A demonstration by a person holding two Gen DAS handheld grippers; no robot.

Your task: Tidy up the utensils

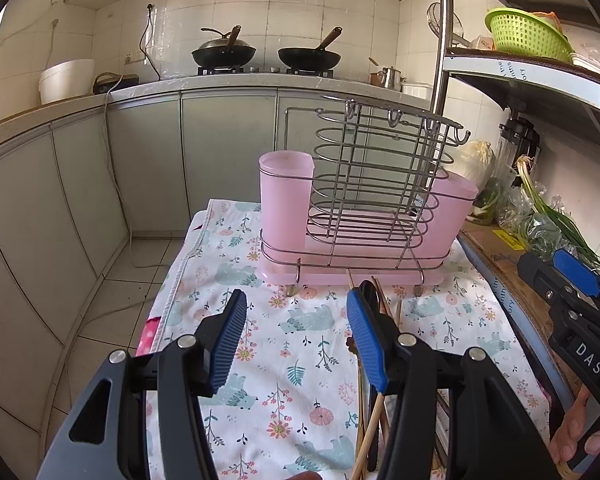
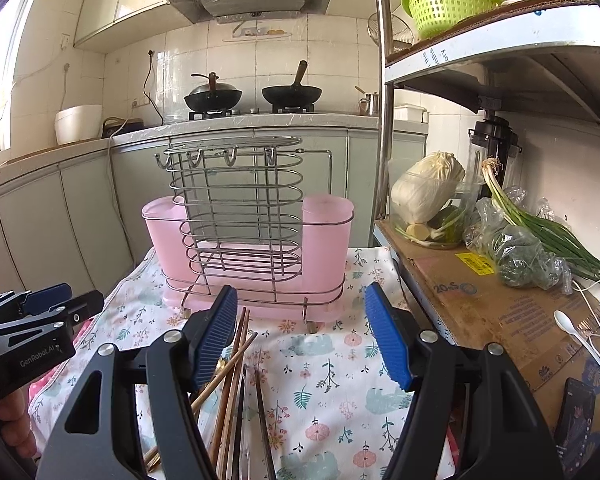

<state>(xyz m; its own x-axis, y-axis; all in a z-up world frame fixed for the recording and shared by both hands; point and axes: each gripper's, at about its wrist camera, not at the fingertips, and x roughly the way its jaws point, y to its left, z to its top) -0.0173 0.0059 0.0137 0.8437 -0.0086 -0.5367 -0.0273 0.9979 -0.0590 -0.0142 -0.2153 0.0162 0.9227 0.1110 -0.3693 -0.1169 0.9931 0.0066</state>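
left claw (image 1: 296, 340) spread wide, right claw (image 2: 302, 336) spread wide, both level

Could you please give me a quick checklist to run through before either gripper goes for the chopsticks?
1. Left gripper open and holding nothing: ok.
2. Right gripper open and holding nothing: ok.
3. Chopsticks in view on the floral cloth: ok.
4. Chopsticks lying apart from each other: not ok, they cross in a loose pile.
5. Utensil rack upright, pink cups open at the top: ok.
6. Cups empty inside: cannot tell.
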